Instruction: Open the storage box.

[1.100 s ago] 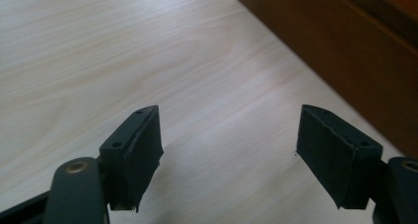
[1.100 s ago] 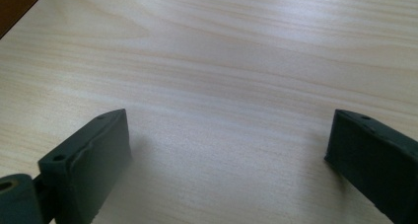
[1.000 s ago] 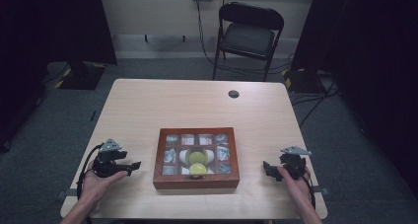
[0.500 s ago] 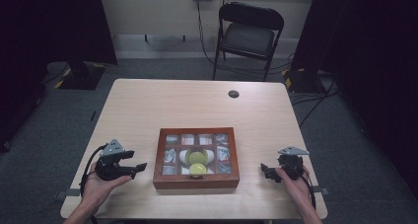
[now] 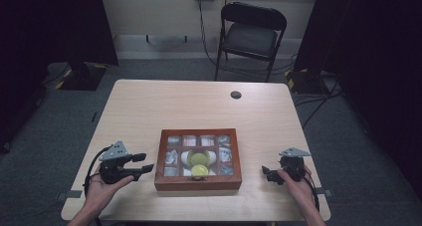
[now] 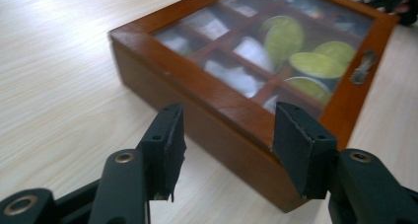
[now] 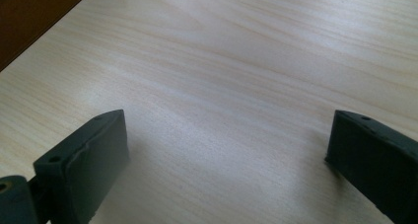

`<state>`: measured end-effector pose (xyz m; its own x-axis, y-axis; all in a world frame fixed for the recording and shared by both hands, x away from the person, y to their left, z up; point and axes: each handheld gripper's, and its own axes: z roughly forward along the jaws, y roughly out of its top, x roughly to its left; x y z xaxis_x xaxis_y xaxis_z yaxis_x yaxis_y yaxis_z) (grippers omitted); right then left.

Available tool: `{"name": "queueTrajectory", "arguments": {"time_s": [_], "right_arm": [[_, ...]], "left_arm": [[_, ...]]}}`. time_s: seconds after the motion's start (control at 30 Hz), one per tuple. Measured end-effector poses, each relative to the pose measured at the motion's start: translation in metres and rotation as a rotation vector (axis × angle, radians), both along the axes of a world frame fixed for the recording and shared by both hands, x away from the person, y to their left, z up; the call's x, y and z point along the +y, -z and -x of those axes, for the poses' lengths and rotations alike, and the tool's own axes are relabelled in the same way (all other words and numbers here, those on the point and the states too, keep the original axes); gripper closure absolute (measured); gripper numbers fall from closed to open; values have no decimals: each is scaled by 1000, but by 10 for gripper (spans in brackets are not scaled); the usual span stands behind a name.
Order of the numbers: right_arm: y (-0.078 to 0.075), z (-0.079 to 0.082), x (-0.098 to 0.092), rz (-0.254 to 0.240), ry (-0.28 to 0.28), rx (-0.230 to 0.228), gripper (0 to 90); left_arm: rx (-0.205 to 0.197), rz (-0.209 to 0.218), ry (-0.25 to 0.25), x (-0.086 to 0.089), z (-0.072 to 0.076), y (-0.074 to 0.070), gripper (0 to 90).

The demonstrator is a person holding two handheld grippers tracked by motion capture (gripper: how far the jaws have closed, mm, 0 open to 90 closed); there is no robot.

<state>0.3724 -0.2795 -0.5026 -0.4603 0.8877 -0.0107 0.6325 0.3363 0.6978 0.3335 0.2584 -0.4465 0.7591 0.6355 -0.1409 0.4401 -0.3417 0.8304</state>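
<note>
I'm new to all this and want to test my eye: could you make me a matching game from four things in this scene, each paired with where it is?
Things:
1. wooden box
2. folding chair
3. left gripper
4. small dark disc

Places:
A. on the floor beyond the table
B. near the table's far edge
C. at the box's left side
D. middle of the table's near half

Pairs: 1-D, 2-A, 3-C, 4-B
</note>
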Motion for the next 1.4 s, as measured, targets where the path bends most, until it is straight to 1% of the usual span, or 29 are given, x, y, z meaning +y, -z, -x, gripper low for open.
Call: {"name": "queueTrajectory", "arguments": {"time_s": [0.07,0.1,0.13,0.17,0.2,0.3,0.37,0.4,0.43,0.47,0.5,0.53,0.63,0.67,0.73,0.8,0.83,0.87,0.93,0.97,1.0,1.03,1.07,1.1,1.17,1.27,1.3,1.33,1.4], "right_arm": [[0,0,0,0,-3,2,13],[0,0,0,1,-7,2,12],[0,0,0,0,-7,2,12],[0,0,0,1,-9,2,11],[0,0,0,1,-9,2,11],[0,0,0,0,-8,2,11],[0,0,0,0,-8,3,11],[0,0,0,0,-8,2,10],[0,0,0,-1,-8,3,10],[0,-1,0,0,-8,3,8],[0,-1,0,0,-8,3,8],[0,-1,0,-1,-8,4,8],[0,-1,0,-1,-8,4,7],[0,-1,0,0,-7,5,7],[0,-1,0,0,-7,4,7],[0,-1,0,0,-7,4,7],[0,-1,0,-1,-8,4,7],[0,-1,0,0,-7,4,7],[0,-1,0,0,-7,4,7],[0,-1,0,0,-7,4,7],[0,-1,0,0,-7,4,7],[0,-1,0,0,-7,4,7],[0,-1,0,0,-7,4,7],[0,-1,0,0,-7,4,7],[0,-1,0,0,-7,4,7],[0,-1,0,-1,-7,4,7],[0,-1,0,-1,-8,4,7],[0,-1,0,-1,-7,4,7],[0,-1,0,0,-7,4,7]], "left_arm": [[-21,-14,41,-6,2,-1,482],[-30,-32,57,-9,3,-2,479],[-32,-18,83,-12,4,-3,484],[-39,-11,95,-15,5,-4,485],[-45,-8,100,-17,6,-7,493],[-70,24,111,-21,7,-14,498],[-62,21,113,-24,7,-18,516],[-37,25,128,-26,6,-21,517],[-28,26,132,-28,6,-22,513],[5,23,160,-34,4,-24,514],[5,23,160,-34,4,-24,509],[24,25,177,-37,2,-25,509],[45,2,201,-47,-2,-25,474],[65,16,212,-51,-4,-25,470],[80,23,218,-57,-8,-24,457],[62,-1,234,-69,-10,-26,456],[54,-5,237,-73,-11,-27,457],[45,-5,239,-79,-12,-28,456],[31,-21,234,-91,-14,-29,464],[34,-17,229,-96,-17,-30,464],[51,5,242,-103,-21,-31,465],[52,8,253,-108,-23,-32,478],[38,1,261,-114,-24,-33,494],[33,-10,272,-119,-25,-34,513],[41,-10,296,-127,-27,-34,517],[66,8,331,-131,-24,-30,530],[69,6,349,-132,-23,-28,558],[70,-15,361,-132,-22,-28,573],[79,-15,370,-133,-21,-26,574]]}}
